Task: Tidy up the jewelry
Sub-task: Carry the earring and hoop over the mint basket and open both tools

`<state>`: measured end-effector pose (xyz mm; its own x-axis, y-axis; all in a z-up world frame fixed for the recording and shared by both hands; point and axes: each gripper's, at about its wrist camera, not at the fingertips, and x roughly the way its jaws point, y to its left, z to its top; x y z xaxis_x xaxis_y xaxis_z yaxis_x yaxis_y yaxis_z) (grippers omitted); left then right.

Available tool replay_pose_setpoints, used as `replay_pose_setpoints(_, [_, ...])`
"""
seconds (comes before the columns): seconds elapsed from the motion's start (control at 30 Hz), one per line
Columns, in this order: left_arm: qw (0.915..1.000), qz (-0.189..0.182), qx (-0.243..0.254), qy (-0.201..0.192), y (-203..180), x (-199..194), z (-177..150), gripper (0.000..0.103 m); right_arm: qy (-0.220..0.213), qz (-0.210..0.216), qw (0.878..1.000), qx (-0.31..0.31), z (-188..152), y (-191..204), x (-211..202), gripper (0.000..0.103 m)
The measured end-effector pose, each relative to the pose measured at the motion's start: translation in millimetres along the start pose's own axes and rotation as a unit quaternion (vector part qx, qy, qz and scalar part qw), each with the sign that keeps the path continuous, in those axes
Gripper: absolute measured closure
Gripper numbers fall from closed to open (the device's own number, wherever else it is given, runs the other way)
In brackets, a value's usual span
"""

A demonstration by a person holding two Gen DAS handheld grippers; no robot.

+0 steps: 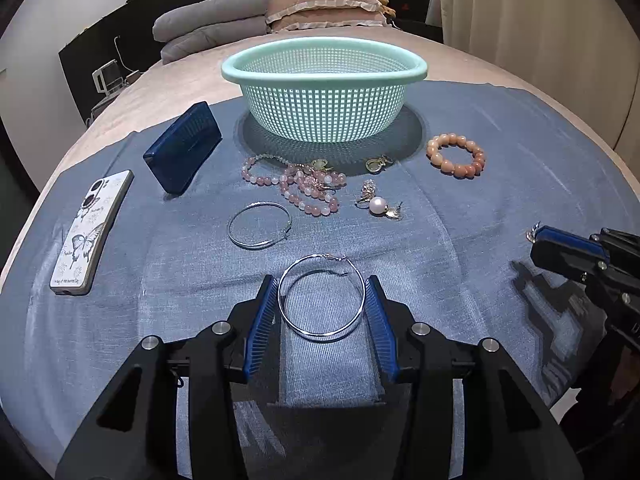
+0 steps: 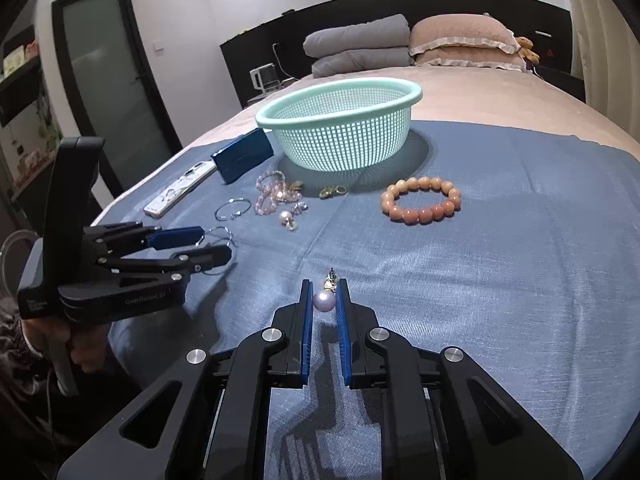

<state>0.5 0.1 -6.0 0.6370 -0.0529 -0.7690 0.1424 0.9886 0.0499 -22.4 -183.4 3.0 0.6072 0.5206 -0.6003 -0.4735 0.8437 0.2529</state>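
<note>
My left gripper (image 1: 322,286) is shut on a large silver hoop earring (image 1: 321,297), its blue pads touching both sides of the ring; it also shows in the right wrist view (image 2: 200,246). My right gripper (image 2: 325,289) is shut on a pearl drop earring (image 2: 324,300) and holds it above the cloth; it also shows in the left wrist view (image 1: 534,236). A mint green mesh basket (image 1: 324,70) (image 2: 340,96) stands at the back. A second silver hoop (image 1: 259,225), pink bead strands (image 1: 308,188), a pearl earring (image 1: 378,205), gold charms (image 1: 378,164) and an orange bead bracelet (image 1: 456,155) (image 2: 420,200) lie on the cloth.
A blue cloth (image 1: 500,200) covers the bed. A blue box (image 1: 184,148) and a phone in a butterfly case (image 1: 90,232) lie at the left. Pillows (image 1: 320,4) and a folded grey duvet (image 1: 212,20) sit at the head of the bed.
</note>
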Motion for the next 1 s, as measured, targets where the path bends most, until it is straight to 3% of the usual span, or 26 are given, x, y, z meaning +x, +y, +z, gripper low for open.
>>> replay_pose_setpoints(0.27, [0.9998,0.001,-0.004,-0.017,9.5,-29.8,11.2,0.057,-0.006,0.007,1.0,0.024,24.9,-7.8,-6.8,0.092])
replay_pose_setpoints(0.63, [0.9989,0.013,0.008,-0.045,35.1,-34.1,90.6,0.057,-0.064,0.02,0.998,-0.011,123.9,-9.5,-6.2,0.092])
replay_pose_setpoints(0.77, [0.9982,0.015,0.02,-0.054,33.3,-25.1,114.2,0.057,-0.053,0.01,0.998,-0.013,151.3,-22.3,14.6,0.092])
replay_pose_setpoints(1.0, [0.9982,-0.02,0.034,-0.046,27.9,5.1,144.9,0.057,-0.023,0.001,0.999,-0.039,177.7,-31.7,62.6,0.092])
